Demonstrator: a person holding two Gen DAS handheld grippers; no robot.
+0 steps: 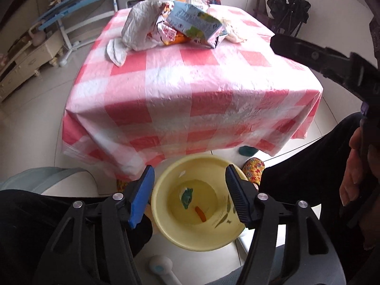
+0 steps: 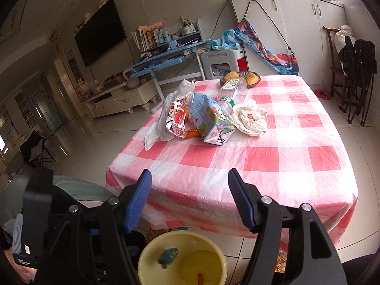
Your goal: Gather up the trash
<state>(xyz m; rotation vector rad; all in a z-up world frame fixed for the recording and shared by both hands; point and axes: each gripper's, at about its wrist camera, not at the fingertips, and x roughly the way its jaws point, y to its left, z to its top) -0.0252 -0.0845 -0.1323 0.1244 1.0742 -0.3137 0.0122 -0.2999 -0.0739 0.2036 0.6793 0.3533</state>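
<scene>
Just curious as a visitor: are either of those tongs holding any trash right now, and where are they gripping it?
Nothing is held. The left tongs and right tongs both stand open and empty above the yellow bin.

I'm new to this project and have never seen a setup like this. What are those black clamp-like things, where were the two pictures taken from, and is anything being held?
Those are hand-held grippers; a person works one in each hand, and each carries a wide-angle camera looking along its fingers. One picture is from the left gripper, aimed down at a yellow bucket on the floor holding a few scraps. The other is from the right gripper, facing the checked tablecloth. On it lie a milk carton, a plastic bottle, snack wrappers, a crumpled white bag and a fruit basket. Both grippers are open and hold nothing.
</scene>
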